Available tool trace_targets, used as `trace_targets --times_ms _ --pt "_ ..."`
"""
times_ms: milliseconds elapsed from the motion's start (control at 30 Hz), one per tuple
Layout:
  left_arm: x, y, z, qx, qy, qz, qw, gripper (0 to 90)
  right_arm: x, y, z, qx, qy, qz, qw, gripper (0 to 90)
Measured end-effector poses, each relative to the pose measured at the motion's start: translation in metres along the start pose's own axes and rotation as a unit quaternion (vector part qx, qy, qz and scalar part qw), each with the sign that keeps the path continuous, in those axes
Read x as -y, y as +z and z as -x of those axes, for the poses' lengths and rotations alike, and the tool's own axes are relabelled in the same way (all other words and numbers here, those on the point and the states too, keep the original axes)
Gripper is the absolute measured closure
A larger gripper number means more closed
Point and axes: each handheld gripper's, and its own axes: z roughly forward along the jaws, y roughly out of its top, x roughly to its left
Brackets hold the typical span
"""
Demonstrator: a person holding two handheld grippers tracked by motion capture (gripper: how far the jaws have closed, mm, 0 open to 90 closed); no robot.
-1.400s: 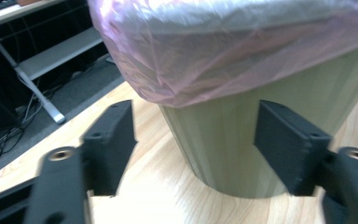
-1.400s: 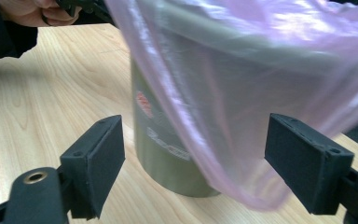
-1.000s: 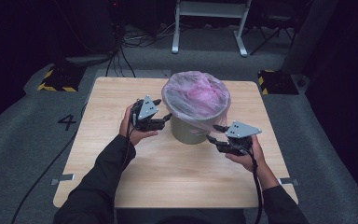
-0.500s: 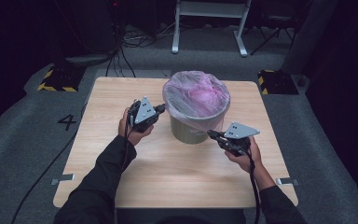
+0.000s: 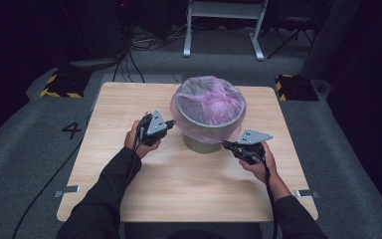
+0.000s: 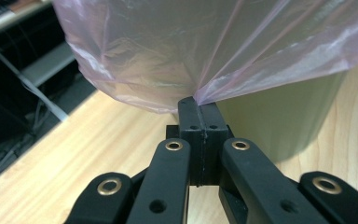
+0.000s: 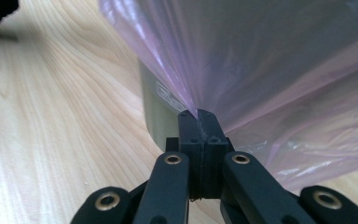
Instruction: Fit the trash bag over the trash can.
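Observation:
An olive-grey round bin (image 5: 201, 142) stands mid-table with a thin pink plastic bag (image 5: 209, 102) draped over its mouth and down its sides. My left gripper (image 5: 171, 122) is at the bin's left side, shut on a pinch of the bag's hem. The left gripper view shows the film (image 6: 168, 56) fanning taut from the closed tips (image 6: 198, 105), with the bin wall (image 6: 279, 121) behind. My right gripper (image 5: 225, 144) is at the bin's right front, also shut on the hem. There the bag (image 7: 270, 70) stretches up from its tips (image 7: 198, 114) beside the bin (image 7: 156, 116).
The light wooden table (image 5: 129, 99) has bare board on every side of the bin. On the grey floor are yellow-and-black striped blocks (image 5: 59, 84) (image 5: 296, 87), a painted 4 (image 5: 72, 130), cables and a metal stand (image 5: 224, 30) at the back.
Both hands have sunk a little beside the bin. The bag's hem now runs taut to each gripper's tips, drawn down and outward.

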Motion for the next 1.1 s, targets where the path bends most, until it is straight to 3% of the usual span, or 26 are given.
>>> trace_targets --times_ms 167,333,433,467,533,600,733,800,833,933,1100 --pt "0.01 0.017 0.002 0.006 0.002 -0.043 0.9991 90.0 0.009 0.012 0.011 0.003 0.02 -0.019 0.9996 90.0" --pt "0.017 0.028 0.003 0.013 -0.005 -0.067 0.9976 90.0 0.015 0.019 0.018 0.0 0.035 -0.031 0.9989 90.0" --pt "0.018 0.03 0.004 0.008 -0.013 -0.066 0.9977 90.0 0.018 0.021 0.021 -0.004 0.042 -0.033 0.9986 89.6" --pt "0.017 0.029 0.003 0.004 -0.017 -0.062 0.9979 87.5 0.018 0.021 0.021 -0.005 0.043 -0.033 0.9985 88.0" --pt "0.016 0.026 0.003 0.001 -0.025 -0.055 0.9982 67.8 0.018 0.02 0.02 -0.003 0.042 -0.031 0.9986 86.2" --pt "0.015 0.019 0.004 -0.003 -0.032 -0.054 0.998 53.7 0.018 0.018 0.019 -0.002 0.042 -0.03 0.9987 83.2" --pt "0.016 -0.001 0.005 0.001 -0.048 -0.048 0.9977 28.2 0.017 0.013 0.018 -0.002 0.043 -0.029 0.9986 68.1" --pt "0.017 -0.005 0.005 0.0 -0.051 -0.045 0.9977 23.7 0.017 0.01 0.018 0.001 0.043 -0.028 0.9987 65.1" --pt "0.019 -0.017 0.006 0.002 -0.056 -0.039 0.9977 21.7 0.016 0.004 0.018 -0.004 0.048 -0.02 0.9987 50.9" --pt "0.021 -0.033 0.008 0.008 -0.067 -0.046 0.9966 17.5 0.015 -0.003 0.019 0.004 0.056 -0.019 0.9983 35.4" --pt "0.03 -0.045 0.01 0.033 -0.092 -0.073 0.9925 15.8 0.014 -0.02 0.02 -0.002 0.059 0.001 0.9983 25.0"
